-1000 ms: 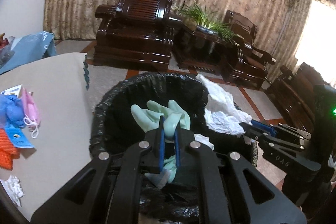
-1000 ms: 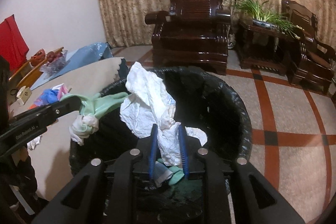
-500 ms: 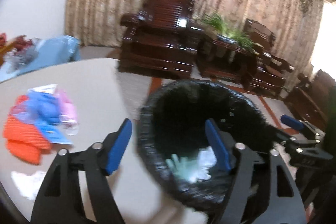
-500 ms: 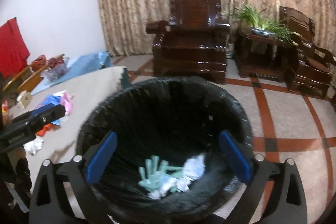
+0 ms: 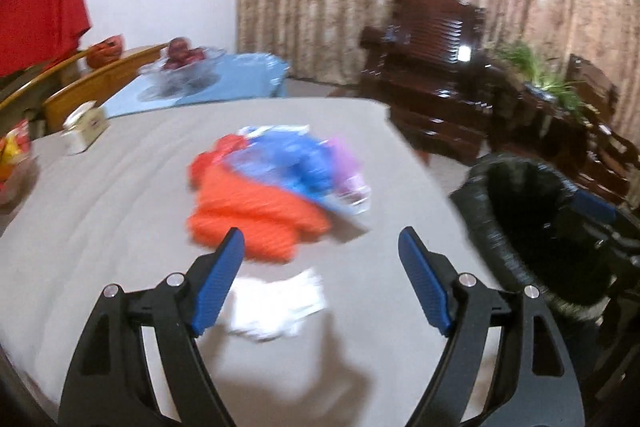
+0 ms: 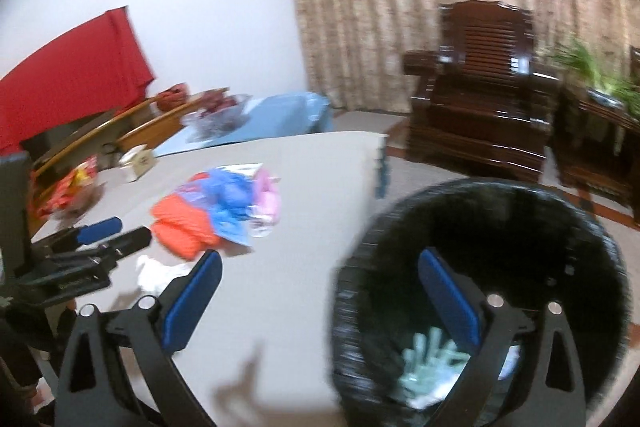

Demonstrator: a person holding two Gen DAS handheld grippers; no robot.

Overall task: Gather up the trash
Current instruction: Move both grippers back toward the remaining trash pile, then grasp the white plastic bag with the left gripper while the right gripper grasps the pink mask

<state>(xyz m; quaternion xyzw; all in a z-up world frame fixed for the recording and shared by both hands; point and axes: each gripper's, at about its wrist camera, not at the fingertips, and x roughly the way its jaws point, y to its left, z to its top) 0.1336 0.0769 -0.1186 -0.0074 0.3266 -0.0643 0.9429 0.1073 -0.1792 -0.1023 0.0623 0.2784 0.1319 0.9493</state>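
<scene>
My left gripper [image 5: 320, 239] hangs over the grey table [image 5: 120, 211], its jaws opening and holding nothing. A crumpled white tissue [image 5: 276, 303] lies on the table just below and between the fingers. Beyond it sits a blurred pile: orange mesh [image 5: 248, 215], a blue plastic bag [image 5: 296, 155] and something pink [image 5: 348, 163]. The black-lined bin [image 6: 592, 247] stands off the table's right edge. My right gripper [image 6: 320, 257] is open and empty, straddling the bin's near rim. Inside the bin lie a pale green glove [image 6: 428, 359] and white tissue [image 6: 508, 359].
A tissue box [image 5: 84, 131], a snack bag [image 5: 12, 155] and a glass fruit bowl [image 5: 180, 67] stand at the table's far left. Dark wooden armchairs [image 5: 432, 67] and a potted plant [image 5: 552, 83] line the curtain. A red cloth [image 5: 40, 7] hangs on the left wall.
Both grippers opened; the green glove and the white tissue dropped into the bin. Both then swung left, the left one from above the bin to over the table.
</scene>
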